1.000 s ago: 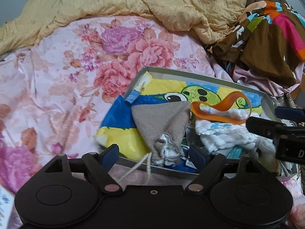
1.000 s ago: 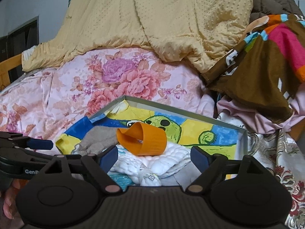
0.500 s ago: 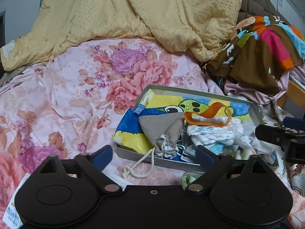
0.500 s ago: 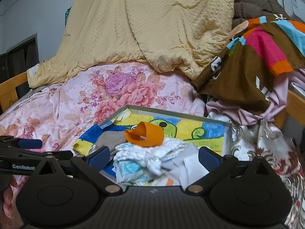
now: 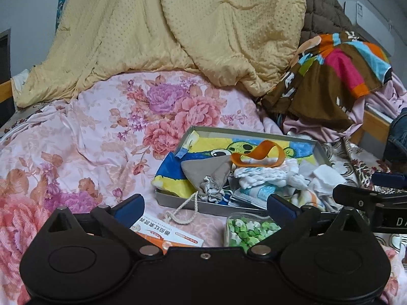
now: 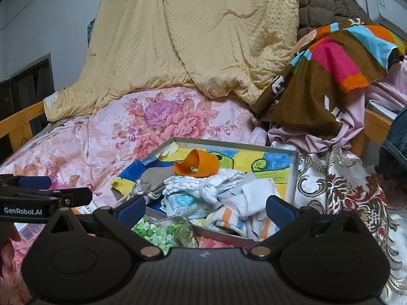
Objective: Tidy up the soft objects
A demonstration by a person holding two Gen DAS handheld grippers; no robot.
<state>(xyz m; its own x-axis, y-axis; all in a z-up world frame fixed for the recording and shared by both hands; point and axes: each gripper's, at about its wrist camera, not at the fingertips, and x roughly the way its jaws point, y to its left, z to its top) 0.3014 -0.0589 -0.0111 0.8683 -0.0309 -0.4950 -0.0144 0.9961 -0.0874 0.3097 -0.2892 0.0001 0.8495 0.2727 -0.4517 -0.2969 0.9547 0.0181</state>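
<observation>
Tray: soft items piled inside, grey pouch at its near-left edge
Left gripper, right gripper: jaws just spread wide, nothing held
Left: jar of green pieces outside the tray

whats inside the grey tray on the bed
The tray holds a grey drawstring pouch, an orange band, white cloths and a cartoon towel beneath; whatever lies under them is covered.

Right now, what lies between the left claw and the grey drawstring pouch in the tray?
In the left wrist view, only the pouch's cord on the floral sheet.
</observation>
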